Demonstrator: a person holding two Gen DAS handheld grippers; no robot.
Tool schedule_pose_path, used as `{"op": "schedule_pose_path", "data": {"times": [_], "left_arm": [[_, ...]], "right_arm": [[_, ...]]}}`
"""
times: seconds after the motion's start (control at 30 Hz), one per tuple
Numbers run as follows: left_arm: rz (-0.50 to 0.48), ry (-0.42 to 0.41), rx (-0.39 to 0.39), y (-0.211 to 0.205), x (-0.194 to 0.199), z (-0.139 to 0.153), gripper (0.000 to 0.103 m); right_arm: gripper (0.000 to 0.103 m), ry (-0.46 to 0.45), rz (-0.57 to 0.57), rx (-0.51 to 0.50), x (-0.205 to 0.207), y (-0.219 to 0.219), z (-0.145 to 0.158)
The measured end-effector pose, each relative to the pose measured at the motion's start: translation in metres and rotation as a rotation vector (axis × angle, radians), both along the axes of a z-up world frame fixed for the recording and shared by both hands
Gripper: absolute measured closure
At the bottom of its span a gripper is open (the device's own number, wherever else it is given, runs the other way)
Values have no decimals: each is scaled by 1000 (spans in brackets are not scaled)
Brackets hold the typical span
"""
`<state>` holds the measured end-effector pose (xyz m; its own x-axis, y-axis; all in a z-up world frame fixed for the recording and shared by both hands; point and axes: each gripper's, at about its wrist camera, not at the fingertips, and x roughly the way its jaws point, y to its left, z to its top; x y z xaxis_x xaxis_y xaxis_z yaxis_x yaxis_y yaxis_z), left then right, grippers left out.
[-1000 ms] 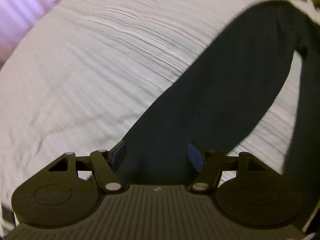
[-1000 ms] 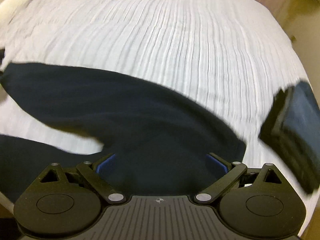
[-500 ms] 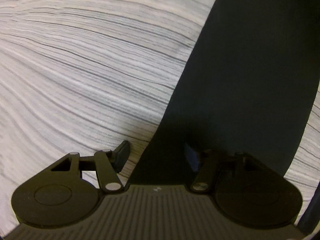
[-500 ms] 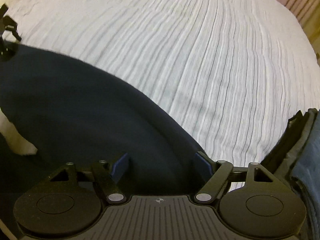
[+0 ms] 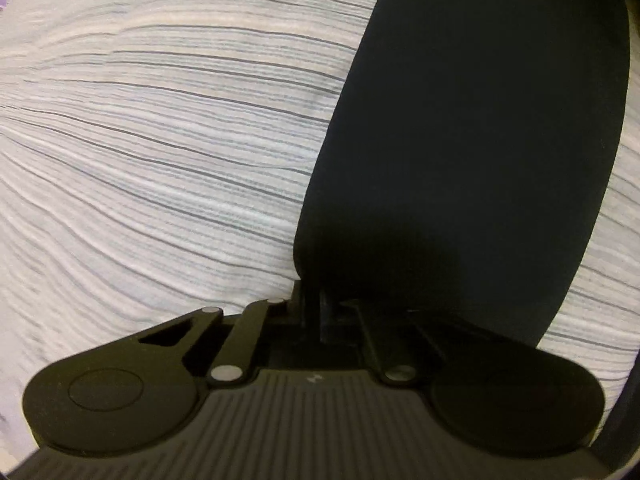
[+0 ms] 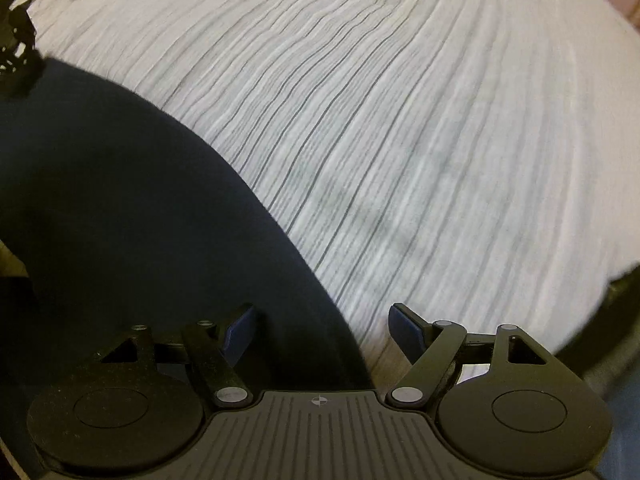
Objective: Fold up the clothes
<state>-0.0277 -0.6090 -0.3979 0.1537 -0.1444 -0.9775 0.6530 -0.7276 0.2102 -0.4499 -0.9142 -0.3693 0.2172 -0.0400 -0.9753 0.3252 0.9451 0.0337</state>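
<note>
The left gripper (image 5: 310, 304) has its jaws clenched on the near edge of the dark garment (image 5: 472, 128), which stretches away across the striped bed (image 5: 160, 140). The right gripper (image 6: 320, 332) stands released astride the cloth's edge; a thin pinch could slip, spoiling the fold.

The left gripper (image 5: 310, 308) has its fingers pressed together, seemingly pinching dark cloth, while the right gripper (image 6: 322, 330) stands spread wide.
</note>
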Motion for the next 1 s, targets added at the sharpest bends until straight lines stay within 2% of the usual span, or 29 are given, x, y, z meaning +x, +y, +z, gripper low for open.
{"op": "schedule_pose_path", "data": {"times": [0.1, 0.13, 0.17, 0.2, 0.23, 0.27, 0.33, 0.37, 0.47, 0.53, 0.57, 0.63, 0.67, 0.73, 0.83, 0.9, 1.0], "left_arm": [[-1, -21, -23, 7, -1, 4, 100], [-3, -28, -27, 9, -1, 6, 100], [-7, -35, -35, 10, -1, 10, 100], [-13, -43, -44, 12, -2, 15, 100], [-13, -49, -59, 14, -3, 21, 100], [-3, -50, -81, 15, -2, 30, 100], [28, -47, -148, 13, -4, 57, 100], [49, -41, -196, 16, -7, 74, 100], [40, -67, -341, 60, -24, 124, 100], [27, -80, -402, 103, -38, 152, 100], [29, -81, -418, 126, -45, 162, 100], [41, -79, -386, 172, -60, 167, 100], [47, -78, -366, 195, -67, 169, 100], [79, -71, -279, 241, -88, 155, 100], [115, -74, -132, 296, -113, 117, 100], [116, -77, -112, 305, -121, 109, 100], [113, -81, -98, 314, -131, 101, 100]], "right_arm": [[28, 14, 1, 71, 7, -16, -16], [38, 17, -19, 121, 7, -22, -21], [61, 20, -39, 170, 7, -28, -27], [78, 16, -55, 211, 6, -33, -29], [90, 6, -56, 232, 5, -32, -28], [96, 2, -25, 198, 6, -24, -20], [98, -7, 36, 127, 8, -8, -5], [98, -42, 43, 57, 2, 6, 12], [98, -148, 65, -153, -17, 47, 65], [98, -205, 93, -300, -37, 86, 97], [98, -227, 111, -376, -50, 110, 112], [98, -254, 118, -464, -79, 158, 132], [98, -253, 109, -478, -94, 181, 136], [98, -216, 86, -451, -121, 223, 130], [97, -121, 40, -354, -146, 267, 92], [97, -60, 29, -297, -152, 285, 67], [97, -17, 13, -257, -154, 294, 50]]}}
